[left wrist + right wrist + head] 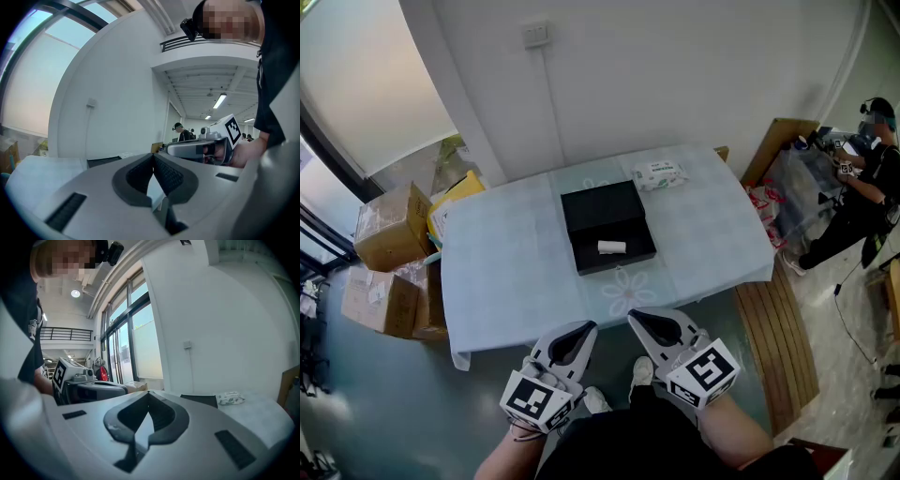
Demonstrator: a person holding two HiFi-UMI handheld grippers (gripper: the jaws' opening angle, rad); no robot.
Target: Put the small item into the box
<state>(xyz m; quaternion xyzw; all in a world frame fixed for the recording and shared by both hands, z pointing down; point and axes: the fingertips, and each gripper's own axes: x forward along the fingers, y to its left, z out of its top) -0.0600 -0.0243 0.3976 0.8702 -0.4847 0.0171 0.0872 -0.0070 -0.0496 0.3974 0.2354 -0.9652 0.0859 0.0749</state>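
My left claw (584, 327) and right claw (637, 318) are clenched empty; small white cylinder (611, 247) lies crosswise in black box (589, 257), twelve o'clock.

Table (516, 272) under a pale blue cloth with a flower print; pack of wet wipes (659, 174) lying flat near its far right corner; cardboard boxes (392, 225) stacked on the floor to the left; wooden slatted bench (783, 337) along the right side; person (862, 187) in dark clothes standing beyond it; switch plate (536, 35) on the white wall
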